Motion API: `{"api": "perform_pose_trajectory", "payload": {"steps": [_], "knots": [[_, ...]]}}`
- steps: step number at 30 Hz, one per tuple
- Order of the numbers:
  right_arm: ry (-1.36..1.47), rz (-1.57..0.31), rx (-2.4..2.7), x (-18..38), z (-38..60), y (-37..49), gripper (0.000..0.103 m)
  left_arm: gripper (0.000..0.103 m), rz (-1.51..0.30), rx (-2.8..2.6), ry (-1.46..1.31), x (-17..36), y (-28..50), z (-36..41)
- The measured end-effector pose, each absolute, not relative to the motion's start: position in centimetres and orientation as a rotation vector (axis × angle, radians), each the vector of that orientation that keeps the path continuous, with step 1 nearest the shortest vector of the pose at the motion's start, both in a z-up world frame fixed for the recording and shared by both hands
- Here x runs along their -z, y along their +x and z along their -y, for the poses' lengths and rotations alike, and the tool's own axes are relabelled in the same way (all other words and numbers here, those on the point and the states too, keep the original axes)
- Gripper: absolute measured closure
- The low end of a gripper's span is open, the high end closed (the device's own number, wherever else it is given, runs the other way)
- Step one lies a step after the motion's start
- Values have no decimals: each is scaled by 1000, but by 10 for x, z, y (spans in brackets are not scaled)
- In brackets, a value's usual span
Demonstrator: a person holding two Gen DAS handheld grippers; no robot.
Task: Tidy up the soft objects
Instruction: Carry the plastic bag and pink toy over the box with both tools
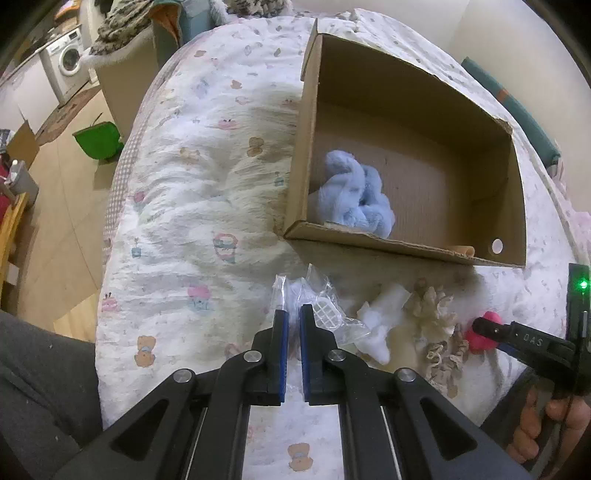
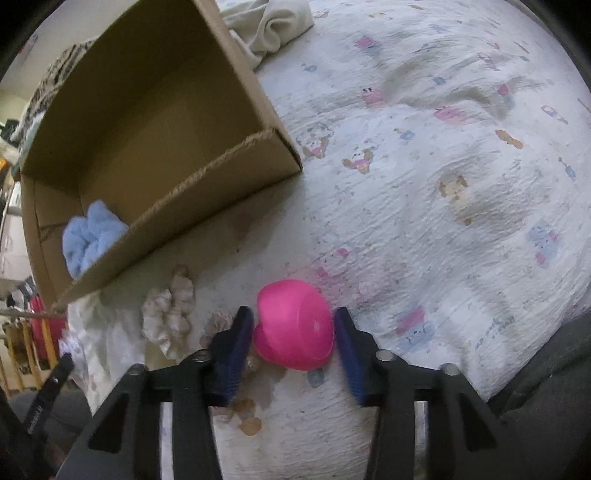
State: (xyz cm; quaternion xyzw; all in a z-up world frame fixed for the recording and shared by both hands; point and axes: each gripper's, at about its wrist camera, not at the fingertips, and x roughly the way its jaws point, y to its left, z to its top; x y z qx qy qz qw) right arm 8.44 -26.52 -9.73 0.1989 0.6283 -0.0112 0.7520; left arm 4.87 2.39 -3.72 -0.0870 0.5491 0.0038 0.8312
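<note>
An open cardboard box [image 1: 517, 206] lies on the bed with a blue fluffy cloth [image 1: 354, 199] inside; the box [image 2: 207, 177] and cloth [image 2: 88, 236] show in the right wrist view too. My left gripper [image 1: 292, 314] is shut on a clear plastic bag [image 1: 325, 306] in front of the box. Beside it lie a white soft piece [image 1: 380, 325] and beige crumpled scrunchies [image 1: 432, 314]. My right gripper [image 2: 293, 325] is open, its fingers on either side of a pink soft object [image 2: 295, 328], close to it. The pink object [image 1: 480, 336] also shows in the left wrist view.
The bed has a white quilt with cartoon prints [image 1: 192, 206]. A cream cloth [image 2: 269, 26] lies behind the box. On the floor to the left are a green bin [image 1: 98, 142], a cardboard box [image 1: 125, 85] and a washing machine [image 1: 66, 59].
</note>
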Motion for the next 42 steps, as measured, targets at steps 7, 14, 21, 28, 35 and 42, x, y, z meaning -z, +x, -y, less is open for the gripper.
{"api": "perform_pose_trajectory", "payload": {"steps": [7,14,21,28,35,42], "knots": [[442,-1241,-88,68,251,77,57,97,-1163,-34,-170,40,48,-25],[419,-1201,-132,56,248,72,57,97,-1148,-58,-148,39,48,-27],[387,-1169,-151,44,250,64,57,97,-1133,-69,-128,38,45,-27],[350,-1060,-218,16,242,52,57,97,-1050,-71,-120,15,39,-30],[360,-949,-274,-19,247,49,57,97,-947,-35,-83,-26,39,-23],[343,-910,-302,-37,241,63,57,97,-876,-4,-18,-54,58,-11]]}}
